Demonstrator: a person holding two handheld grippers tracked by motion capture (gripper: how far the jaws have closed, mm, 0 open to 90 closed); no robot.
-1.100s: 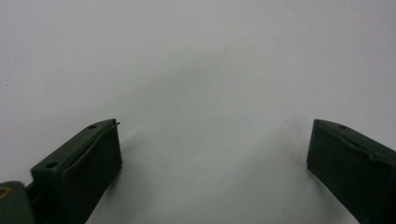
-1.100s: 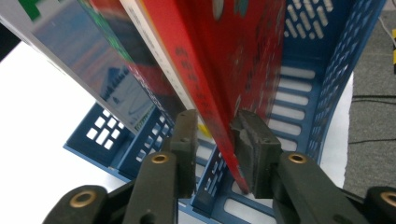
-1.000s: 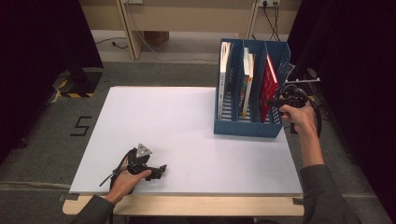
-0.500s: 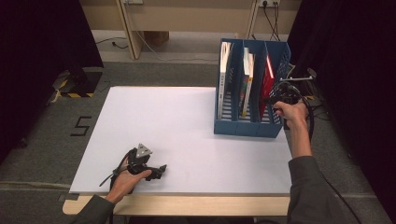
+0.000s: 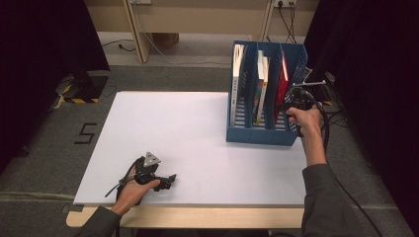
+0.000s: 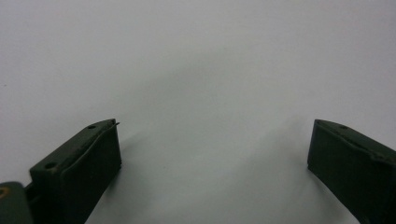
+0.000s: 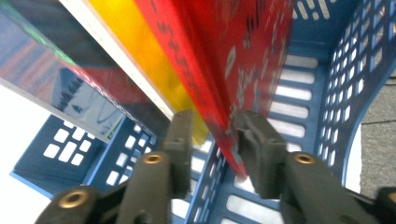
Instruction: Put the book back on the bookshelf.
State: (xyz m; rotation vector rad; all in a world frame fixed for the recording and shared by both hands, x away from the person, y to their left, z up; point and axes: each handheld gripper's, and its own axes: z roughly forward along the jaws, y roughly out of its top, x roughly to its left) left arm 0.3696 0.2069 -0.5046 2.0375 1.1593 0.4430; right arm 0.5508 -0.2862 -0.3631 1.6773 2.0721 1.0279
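My right gripper [image 7: 212, 128] stands at the near end of the blue file rack [image 5: 247, 133], at its rightmost compartment, where the red book [image 7: 247, 60] stands upright. In the right gripper view the book's lower edge runs down between my two jaws; they have just been opening. The right-hand jaw lies against the red cover, while a gap shows between the left-hand jaw and the book, so the pads seem slack on it rather than pressing, though the blur leaves this uncertain. A yellow-edged book [image 7: 135, 51] in that view leans in the next compartment to the left of the red one.

In the high view the rack stands at the right side of the white table [image 5: 197, 128], holding three upright books, one to each compartment, and my right hand [image 5: 302, 116] sits at its near right corner.

My left gripper [image 5: 170, 178] rests on the table near the front left edge, well apart from the rack. In the left gripper view its jaws stand wide with bare white tabletop between them.
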